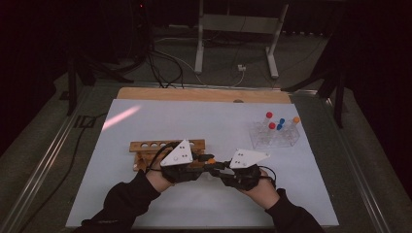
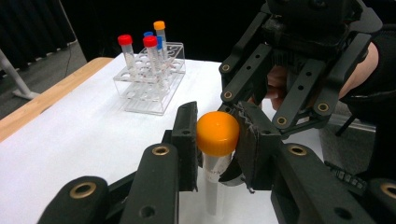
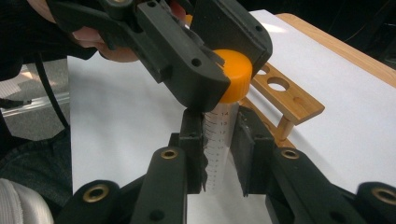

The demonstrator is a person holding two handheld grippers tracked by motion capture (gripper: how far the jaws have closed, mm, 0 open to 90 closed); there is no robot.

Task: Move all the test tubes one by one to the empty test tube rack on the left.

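A clear graduated tube (image 3: 219, 144) with an orange cap (image 2: 217, 133) is held upright just above the white mat, between both grippers. My left gripper (image 2: 217, 140) is shut on the orange cap, one pad on each side. My right gripper (image 3: 219, 154) is shut on the tube's body below the cap. In the high view the left gripper (image 1: 203, 160) and right gripper (image 1: 221, 167) meet tip to tip at the tube (image 1: 211, 160), near the mat's front middle. The tube's lower end is hidden behind the jaws.
A wooden tube rack (image 1: 167, 145) with round holes stands just behind my left hand. A clear plastic rack (image 1: 274, 136) at the back right holds several tubes with red, blue and orange caps. The white mat (image 1: 145, 121) covers the table.
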